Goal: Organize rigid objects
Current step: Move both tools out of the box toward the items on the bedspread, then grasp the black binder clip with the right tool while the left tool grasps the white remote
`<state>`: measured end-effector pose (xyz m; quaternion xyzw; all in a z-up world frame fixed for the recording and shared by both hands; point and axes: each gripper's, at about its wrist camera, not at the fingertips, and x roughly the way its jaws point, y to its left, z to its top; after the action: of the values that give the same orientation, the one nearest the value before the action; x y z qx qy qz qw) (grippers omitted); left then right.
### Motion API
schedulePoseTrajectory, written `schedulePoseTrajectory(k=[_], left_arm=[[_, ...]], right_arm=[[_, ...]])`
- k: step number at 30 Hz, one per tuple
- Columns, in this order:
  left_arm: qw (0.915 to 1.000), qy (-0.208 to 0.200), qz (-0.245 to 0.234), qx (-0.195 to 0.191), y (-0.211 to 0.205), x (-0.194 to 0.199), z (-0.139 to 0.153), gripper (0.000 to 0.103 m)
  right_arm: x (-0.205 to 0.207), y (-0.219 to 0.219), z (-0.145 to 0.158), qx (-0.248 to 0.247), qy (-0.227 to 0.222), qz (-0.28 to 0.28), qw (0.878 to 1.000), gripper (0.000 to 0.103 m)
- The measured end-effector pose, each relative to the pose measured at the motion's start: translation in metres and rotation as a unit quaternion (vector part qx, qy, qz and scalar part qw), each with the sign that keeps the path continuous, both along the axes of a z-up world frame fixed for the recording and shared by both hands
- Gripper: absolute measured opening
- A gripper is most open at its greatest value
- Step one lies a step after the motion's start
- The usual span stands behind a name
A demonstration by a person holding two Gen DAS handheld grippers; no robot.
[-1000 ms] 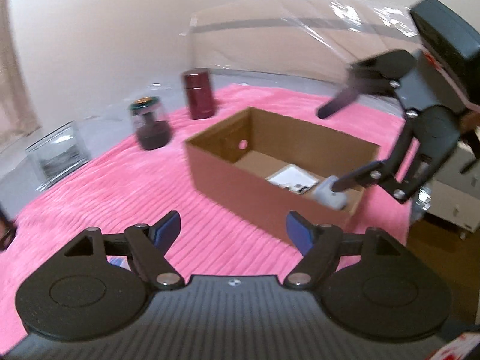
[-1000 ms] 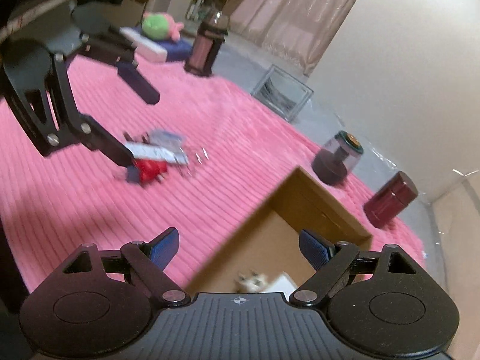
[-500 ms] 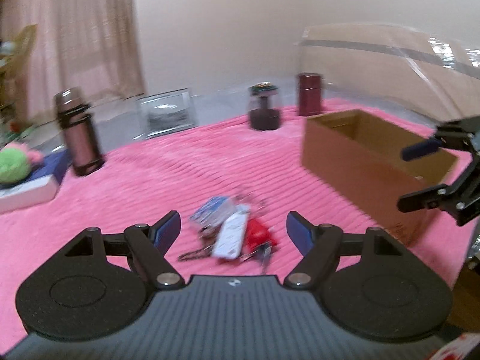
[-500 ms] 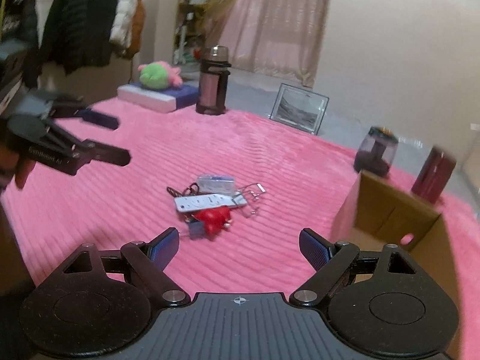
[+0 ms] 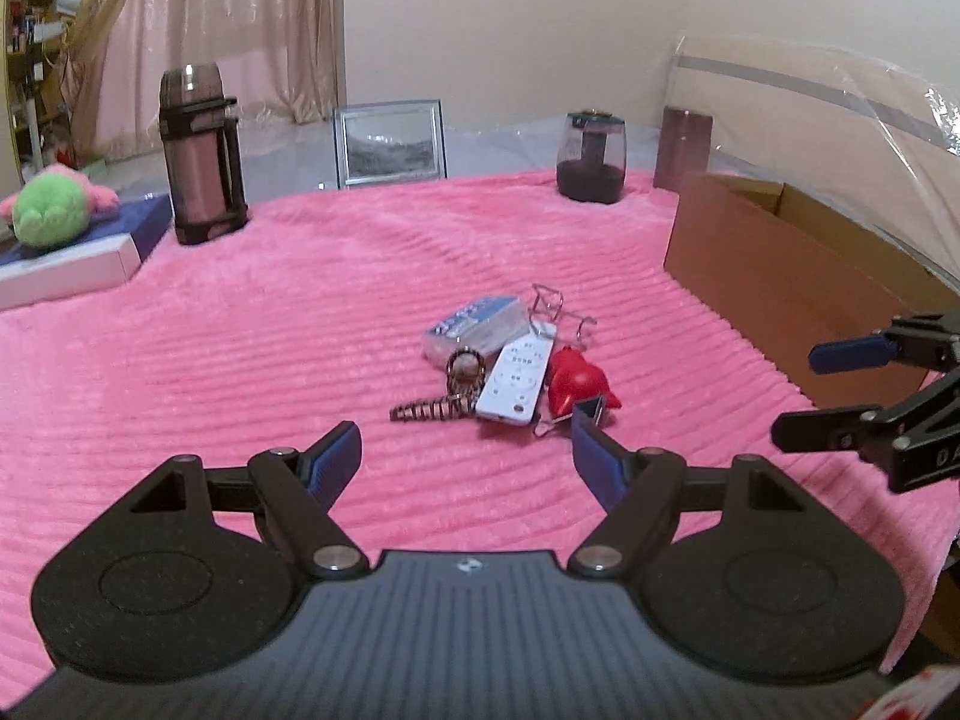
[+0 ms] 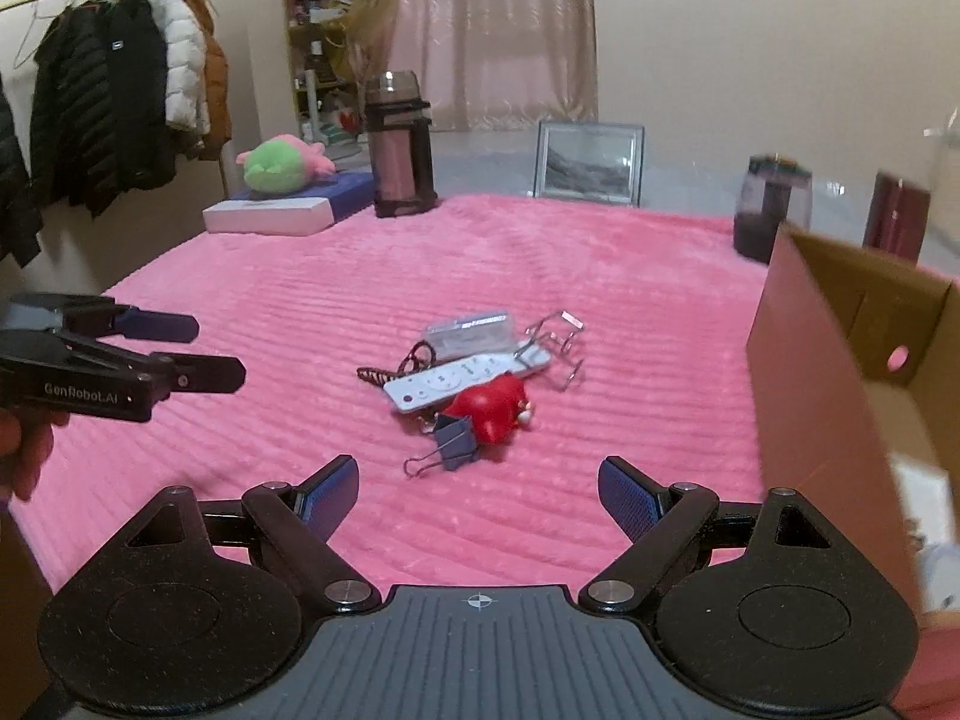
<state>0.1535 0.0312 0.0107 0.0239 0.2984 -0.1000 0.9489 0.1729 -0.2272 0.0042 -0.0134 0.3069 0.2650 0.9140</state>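
Pink ribbed blanket [image 5: 252, 324] covers the bed and carries everything; soft ground, so small hard things sink slightly and stay where dropped.

Far left: plush toy [image 5: 51, 207] on a flat box, tall flask [image 5: 201, 153] upright beside it, picture frame [image 5: 390, 143] leaning further back. All parked at the edge, well apart from the work area; likely not part of the sorting.

Left tool [image 5: 462, 456]: jaws apart, nothing between them, aimed at the pile from the near side.

Centre: the pile. White remote [image 5: 517, 378] lies across the middle, clear plastic case [image 5: 474, 327] just behind it, dark spring clip [image 5: 429, 407] at its left, red toy [image 5: 576, 381] touching its right side, binder clip [image 6: 453, 441] nearest the tools, bent wire piece [image 6: 555, 345] at the back. Heaped together, overlapping, so each needs lifting singly.

Right tool [image 6: 477, 495]: jaws apart, empty, binder clip lying just ahead of it.

Right: cardboard box [image 5: 774, 276], open-topped, standing near the pile, presumably the destination. Two dark jars [image 5: 591, 159] stand behind it.
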Motion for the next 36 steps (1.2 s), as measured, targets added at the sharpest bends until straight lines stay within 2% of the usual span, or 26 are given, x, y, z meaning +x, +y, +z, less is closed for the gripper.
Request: schedulePoseTrajectory(k=[5,14,19,27,36], left_arm=[[0.9999,0.016,-0.003,0.002,0.002,0.011,-0.018,0.074],[0.9993,0.036,-0.006,0.001,0.009,0.038,-0.043,0.074],[0.9991,0.040,-0.014,0.008,0.009,0.054,-0.052,0.073],[0.9988,0.046,-0.017,0.007,0.013,0.073,-0.061,0.073],[0.9985,0.050,-0.021,0.008,0.015,0.081,-0.065,0.073]], right_arm=[[0.015,0.011,-0.020,0.012,0.025,-0.009,1.000,0.084],[0.044,0.028,-0.040,0.024,0.040,-0.027,0.999,0.084],[0.059,0.036,-0.049,0.024,0.044,-0.038,0.998,0.073],[0.076,0.053,-0.057,0.035,0.055,-0.044,0.997,0.065],[0.093,0.065,-0.071,0.030,0.073,-0.067,0.995,0.043]])
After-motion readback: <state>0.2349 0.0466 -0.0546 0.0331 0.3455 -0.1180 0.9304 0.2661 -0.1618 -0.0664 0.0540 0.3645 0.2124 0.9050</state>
